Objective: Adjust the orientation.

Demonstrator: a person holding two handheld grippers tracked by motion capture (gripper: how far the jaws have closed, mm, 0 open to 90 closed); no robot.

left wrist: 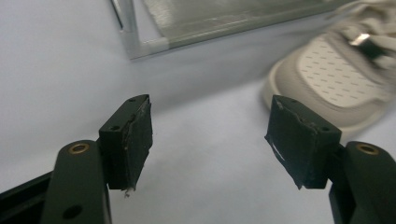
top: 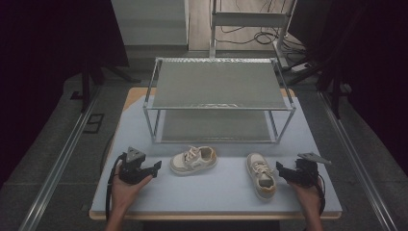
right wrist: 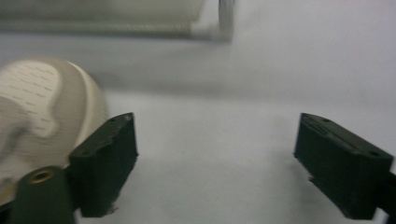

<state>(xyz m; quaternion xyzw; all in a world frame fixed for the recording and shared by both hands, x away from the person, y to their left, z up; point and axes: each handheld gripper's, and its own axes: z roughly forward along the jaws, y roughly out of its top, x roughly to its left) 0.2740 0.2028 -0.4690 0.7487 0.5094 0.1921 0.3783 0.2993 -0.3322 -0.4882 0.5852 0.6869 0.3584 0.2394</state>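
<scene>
Two small cream shoes lie on the pale table. The left shoe (top: 193,160) lies sideways with its toe pointing left and a tan heel at the right. The right shoe (top: 261,174) points away from me. My left gripper (top: 156,166) sits just left of the left shoe, jaws open and empty; its own view shows that shoe's perforated toe (left wrist: 336,74) beyond the right jaw. My right gripper (top: 279,169) is open beside the right shoe's right side, and that shoe's toe (right wrist: 46,107) bulges at the left of its view.
A two-tier metal rack (top: 219,98) with grey mesh shelves stands behind the shoes at mid-table. Its front corner post (left wrist: 128,23) is near the left gripper. The table's front edge (top: 216,214) is close to my hands. Cables lie on the floor behind.
</scene>
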